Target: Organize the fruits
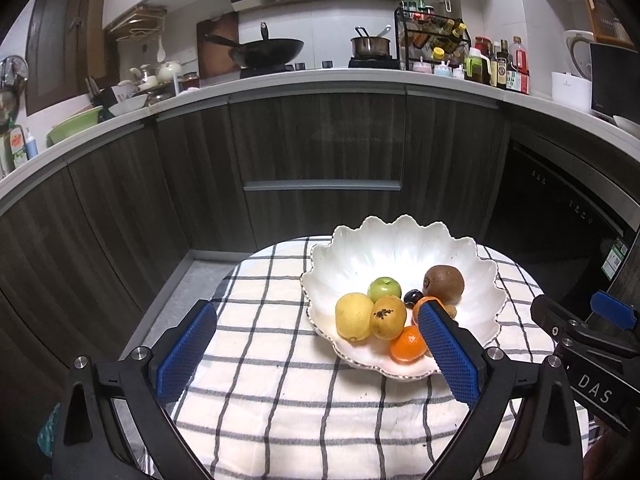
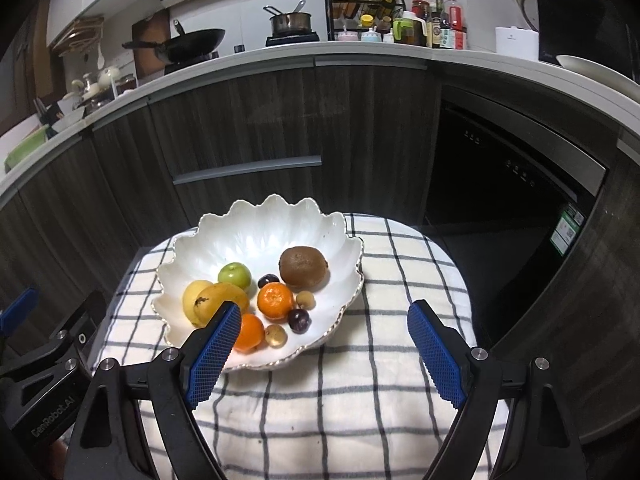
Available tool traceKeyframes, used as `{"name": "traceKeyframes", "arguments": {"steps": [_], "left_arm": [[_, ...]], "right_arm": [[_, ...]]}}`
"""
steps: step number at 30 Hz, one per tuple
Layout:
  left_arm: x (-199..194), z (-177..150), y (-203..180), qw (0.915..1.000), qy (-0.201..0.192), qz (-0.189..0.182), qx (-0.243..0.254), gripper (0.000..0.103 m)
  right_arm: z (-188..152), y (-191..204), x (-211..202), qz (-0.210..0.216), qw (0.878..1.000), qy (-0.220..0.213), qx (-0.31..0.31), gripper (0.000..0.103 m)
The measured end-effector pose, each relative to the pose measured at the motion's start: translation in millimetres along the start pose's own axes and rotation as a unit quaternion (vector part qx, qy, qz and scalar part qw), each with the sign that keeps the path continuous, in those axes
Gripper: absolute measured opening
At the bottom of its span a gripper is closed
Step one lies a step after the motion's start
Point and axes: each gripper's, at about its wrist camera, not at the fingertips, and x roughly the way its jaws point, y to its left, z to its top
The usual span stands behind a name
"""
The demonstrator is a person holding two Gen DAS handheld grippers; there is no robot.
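A white scalloped bowl [image 1: 400,248] [image 2: 256,232] stands on a checked cloth [image 1: 280,392] [image 2: 360,400]. In it lie a lemon [image 1: 354,316] [image 2: 191,298], a yellow pear-like fruit [image 1: 387,316] [image 2: 220,298], a green apple [image 1: 384,288] [image 2: 234,273], a kiwi [image 1: 444,282] [image 2: 303,266], two oranges [image 1: 408,344] [image 2: 274,301], dark plums [image 2: 299,320] and small pale fruits [image 2: 276,335]. My left gripper [image 1: 316,316] is open above the cloth, near the bowl's front left, holding nothing. My right gripper [image 2: 326,316] is open over the bowl's front right rim, also empty.
The cloth covers a small round table in front of dark kitchen cabinets [image 1: 320,148]. The worktop behind carries a wok [image 1: 272,50], a pot [image 1: 370,46], a spice rack [image 1: 432,40] and bottles [image 1: 504,66]. A dark oven [image 2: 508,184] is at the right.
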Motion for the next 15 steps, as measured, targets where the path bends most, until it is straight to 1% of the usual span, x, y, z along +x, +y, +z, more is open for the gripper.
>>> {"name": "traceKeyframes", "arguments": {"steps": [15], "left_arm": [[-55,-19,6,0.9999,-0.01,-0.006,-0.006,0.102]], "right_arm": [[-22,-9,-61,-0.005,0.999,-0.033,-0.002,0.086]]}}
